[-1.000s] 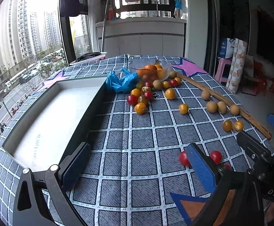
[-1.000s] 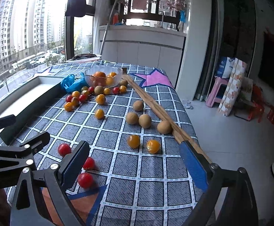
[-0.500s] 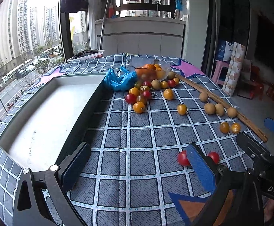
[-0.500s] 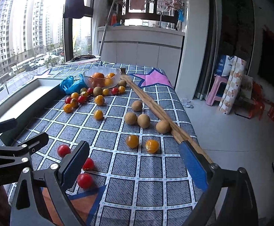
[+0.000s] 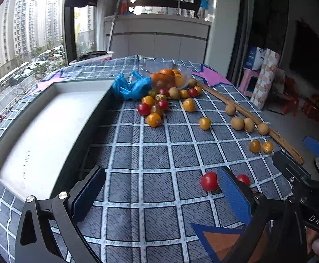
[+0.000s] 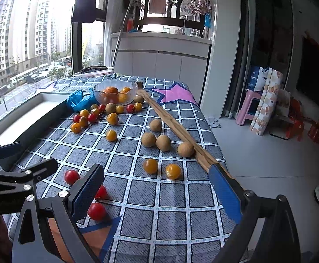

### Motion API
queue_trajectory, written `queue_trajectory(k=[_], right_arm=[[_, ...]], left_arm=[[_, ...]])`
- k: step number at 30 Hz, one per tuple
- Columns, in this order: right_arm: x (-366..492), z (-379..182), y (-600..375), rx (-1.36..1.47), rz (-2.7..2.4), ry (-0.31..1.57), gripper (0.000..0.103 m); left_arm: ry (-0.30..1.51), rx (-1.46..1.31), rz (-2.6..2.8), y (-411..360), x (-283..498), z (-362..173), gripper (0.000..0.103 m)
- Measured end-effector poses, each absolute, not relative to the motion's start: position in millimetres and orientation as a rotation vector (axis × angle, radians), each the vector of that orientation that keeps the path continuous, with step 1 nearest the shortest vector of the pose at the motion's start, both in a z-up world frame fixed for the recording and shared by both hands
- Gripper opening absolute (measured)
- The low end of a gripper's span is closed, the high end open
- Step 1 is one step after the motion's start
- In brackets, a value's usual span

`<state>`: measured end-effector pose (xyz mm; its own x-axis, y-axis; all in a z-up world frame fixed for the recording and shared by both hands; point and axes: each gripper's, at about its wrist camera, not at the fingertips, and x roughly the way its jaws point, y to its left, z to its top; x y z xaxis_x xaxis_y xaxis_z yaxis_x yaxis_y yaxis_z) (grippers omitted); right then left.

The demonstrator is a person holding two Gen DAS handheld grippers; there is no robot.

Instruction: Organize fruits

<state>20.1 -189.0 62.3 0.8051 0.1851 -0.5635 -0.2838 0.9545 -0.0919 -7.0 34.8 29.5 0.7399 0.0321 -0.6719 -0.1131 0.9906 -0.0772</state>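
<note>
Table under a blue checked cloth, beside a tall window onto high-rises. We note both sets of jaws spread wide and holding nothing.

Near: left gripper hangs over the cloth, a red tomato just left of its right finger. Right gripper hangs over the near right edge; three red tomatoes lie clustered around its left finger.

Middle: two orange tomatoes side by side, close but apart. Behind them, four tan round fruits lie along a wooden stick, which runs from the near right edge toward the far centre. We see the rightmost one touching it.

Left: a shallow white tray along the window side.

Far: a scatter of red, orange and yellow small fruit in front of a glass bowl holding oranges. A crumpled blue bag lies just left of the bowl.
</note>
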Motion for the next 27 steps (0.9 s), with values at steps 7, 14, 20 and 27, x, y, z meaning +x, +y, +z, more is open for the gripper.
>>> queue_trajectory(k=[7, 14, 20, 27], right_arm=[[24.1, 60.4, -191.5, -0.164, 0.246, 0.606, 0.097], [24.5, 59.2, -186.8, -0.180, 0.260, 0.610, 0.097], [22.7, 59.5, -187.2, -0.166, 0.277, 0.605, 0.097], [22.2, 59.7, -186.3, -0.168, 0.317, 0.607, 0.090]], left_arm=[[0.762, -0.093, 0.069, 28.1, -4.4, 26.1, 0.103], [0.776, -0.115, 0.064, 32.2, -2.9, 24.3, 0.103], [0.774, -0.120, 0.051, 33.0, -4.4, 24.4, 0.103], [0.795, -0.109, 0.048, 29.9, -2.4, 22.6, 0.102]])
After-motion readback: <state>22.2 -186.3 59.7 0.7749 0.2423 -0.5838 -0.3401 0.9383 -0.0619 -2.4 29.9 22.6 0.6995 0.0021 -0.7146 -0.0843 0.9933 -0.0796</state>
